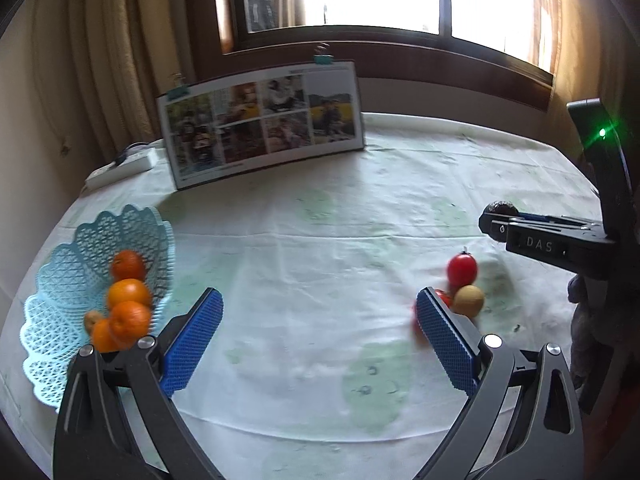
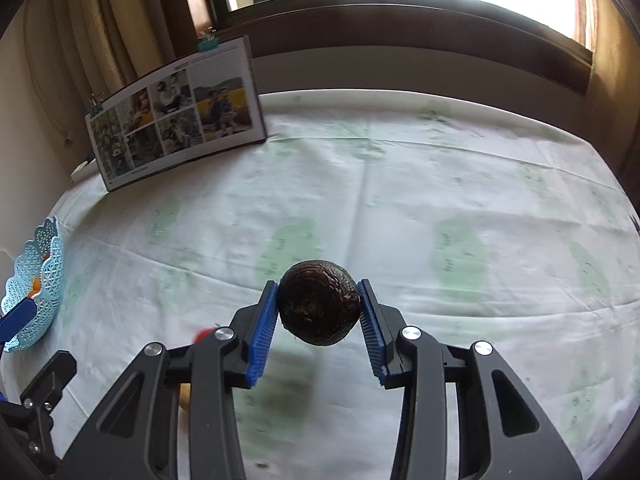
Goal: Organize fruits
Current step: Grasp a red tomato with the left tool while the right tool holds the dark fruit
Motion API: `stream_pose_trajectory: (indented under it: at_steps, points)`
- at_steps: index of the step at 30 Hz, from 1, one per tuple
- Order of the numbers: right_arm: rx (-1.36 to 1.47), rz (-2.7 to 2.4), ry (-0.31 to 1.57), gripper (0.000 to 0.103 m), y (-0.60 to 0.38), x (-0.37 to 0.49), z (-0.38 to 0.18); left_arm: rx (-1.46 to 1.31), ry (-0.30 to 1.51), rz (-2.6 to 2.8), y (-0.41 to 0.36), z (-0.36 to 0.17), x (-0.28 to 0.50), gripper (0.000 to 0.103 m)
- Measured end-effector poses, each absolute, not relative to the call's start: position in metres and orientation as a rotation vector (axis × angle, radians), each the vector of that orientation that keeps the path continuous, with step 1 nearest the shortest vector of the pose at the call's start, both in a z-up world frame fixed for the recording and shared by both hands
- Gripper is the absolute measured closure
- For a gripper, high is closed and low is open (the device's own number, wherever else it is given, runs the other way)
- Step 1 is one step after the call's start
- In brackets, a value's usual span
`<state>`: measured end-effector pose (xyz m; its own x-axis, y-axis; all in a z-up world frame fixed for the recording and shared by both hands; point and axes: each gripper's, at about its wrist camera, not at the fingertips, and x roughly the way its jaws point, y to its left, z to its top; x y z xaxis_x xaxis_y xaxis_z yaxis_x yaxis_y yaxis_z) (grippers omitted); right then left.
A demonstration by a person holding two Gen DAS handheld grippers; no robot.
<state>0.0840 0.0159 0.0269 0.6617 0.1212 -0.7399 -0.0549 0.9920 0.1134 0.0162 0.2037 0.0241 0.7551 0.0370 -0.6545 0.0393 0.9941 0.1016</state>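
Observation:
A dark wrinkled avocado (image 2: 319, 307) hangs above the tablecloth, with my right gripper (image 2: 319, 300) shut on it; from the left wrist view that gripper (image 1: 496, 216) shows at the far right with the avocado (image 1: 502, 208) at its tip. My left gripper (image 1: 320, 304) stands open over the cloth, nothing between its blue pads (image 1: 192, 336). A light blue lattice basket (image 1: 52, 280) at the left holds several oranges (image 1: 129, 294) and a small brown fruit (image 1: 93, 320). A red tomato (image 1: 462, 270), a tan round fruit (image 1: 469, 301) and another red fruit partly hidden behind the right pad lie on the cloth.
A photo calendar (image 1: 260, 124) with binder clips stands at the back of the table. A white power strip (image 1: 120, 168) lies at the back left. Curtains and a window sill run behind. The basket's edge (image 2: 36, 280) sits at the far left in the right wrist view.

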Motion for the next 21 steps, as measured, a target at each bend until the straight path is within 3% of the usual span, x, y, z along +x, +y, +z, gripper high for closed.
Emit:
stream_pose_trajectory:
  at_steps: [3, 6, 18, 21]
  points:
    - [0.103, 0.081, 0.844, 0.062, -0.002, 0.078, 0.025, 0.146, 0.737, -0.053, 0.186, 0.012, 0.022, 0.007]
    - [0.127, 0.071, 0.844, 0.062, -0.014, 0.074, 0.023, 0.160, 0.775, -0.100, 0.173, 0.000, 0.028, 0.022]
    - [0.126, 0.099, 0.825, 0.062, -0.012, 0.069, 0.027, 0.134, 0.857, -0.206, 0.152, -0.019, 0.046, 0.049]
    - [0.120, 0.102, 0.819, 0.062, -0.010, 0.067, 0.029, 0.127, 0.875, -0.225, 0.149, -0.022, 0.048, 0.061]
